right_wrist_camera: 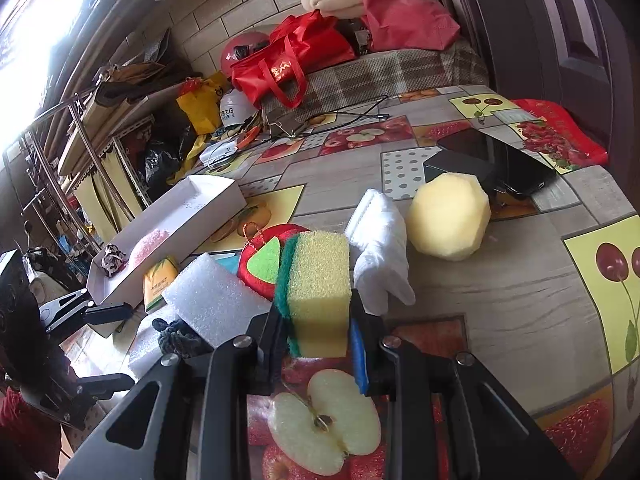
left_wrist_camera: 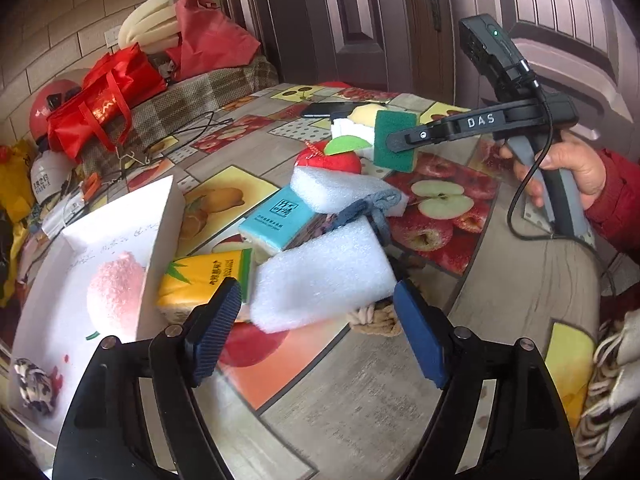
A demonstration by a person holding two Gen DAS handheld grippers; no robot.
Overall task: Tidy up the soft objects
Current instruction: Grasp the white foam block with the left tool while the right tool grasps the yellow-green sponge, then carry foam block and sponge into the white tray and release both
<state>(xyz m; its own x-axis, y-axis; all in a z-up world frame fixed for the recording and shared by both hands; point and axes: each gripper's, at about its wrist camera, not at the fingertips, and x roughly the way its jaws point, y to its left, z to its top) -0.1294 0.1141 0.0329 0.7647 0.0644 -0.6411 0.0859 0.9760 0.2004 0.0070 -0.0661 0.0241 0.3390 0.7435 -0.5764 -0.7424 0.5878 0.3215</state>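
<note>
While clamping the scouring sponge [right_wrist_camera: 318, 292], right fingers [right_wrist_camera: 316, 320]; left fingers [left_wrist_camera: 316, 320] wide, empty.

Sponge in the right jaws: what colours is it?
The sponge is yellow with a green scrubbing layer on one side; the right wrist view shows it best.

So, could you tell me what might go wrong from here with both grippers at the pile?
1. The left gripper straddles a white foam block lying over a yellow tissue pack; closing could knock the pack.
2. The right gripper pinches the sponge near its end; it may slip.
</note>
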